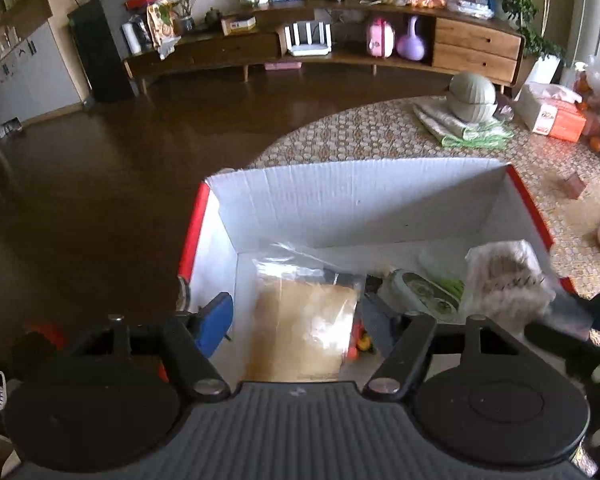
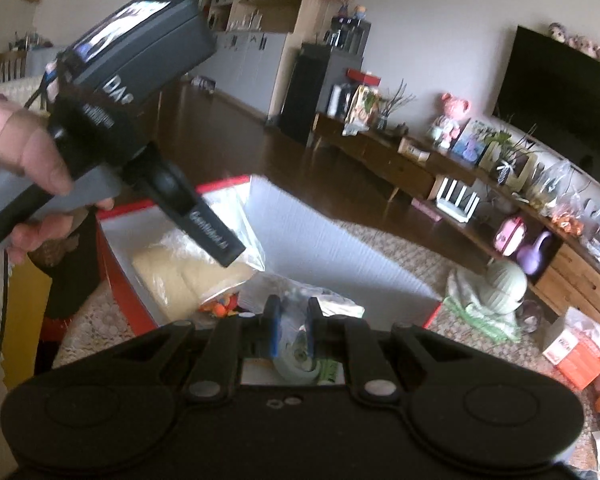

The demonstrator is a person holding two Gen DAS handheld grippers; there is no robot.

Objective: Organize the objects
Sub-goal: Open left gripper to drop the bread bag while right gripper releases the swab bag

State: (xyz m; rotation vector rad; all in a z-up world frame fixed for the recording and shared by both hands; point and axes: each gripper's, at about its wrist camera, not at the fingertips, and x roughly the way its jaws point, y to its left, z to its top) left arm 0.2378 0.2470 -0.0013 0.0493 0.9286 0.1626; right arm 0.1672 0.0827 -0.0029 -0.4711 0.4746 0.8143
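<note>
Box (image 1: 352,196) on table (image 1: 364,132), bags inside (side by side), bowl (image 1: 471,96) behind

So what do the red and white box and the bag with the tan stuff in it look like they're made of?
The box looks like corrugated cardboard: fine parallel ribbing shows on its matt white inner walls, with a red coating on the outside edges. The bag looks like thin clear plastic film, glossy and wrinkled, with glare on it. Its tan contents can't be identified.

Left gripper (image 1: 296,312) held wide above white box (image 1: 340,200) on worktop (image 1: 380,136); bagged items (image 1: 304,320) seen inside.
</note>
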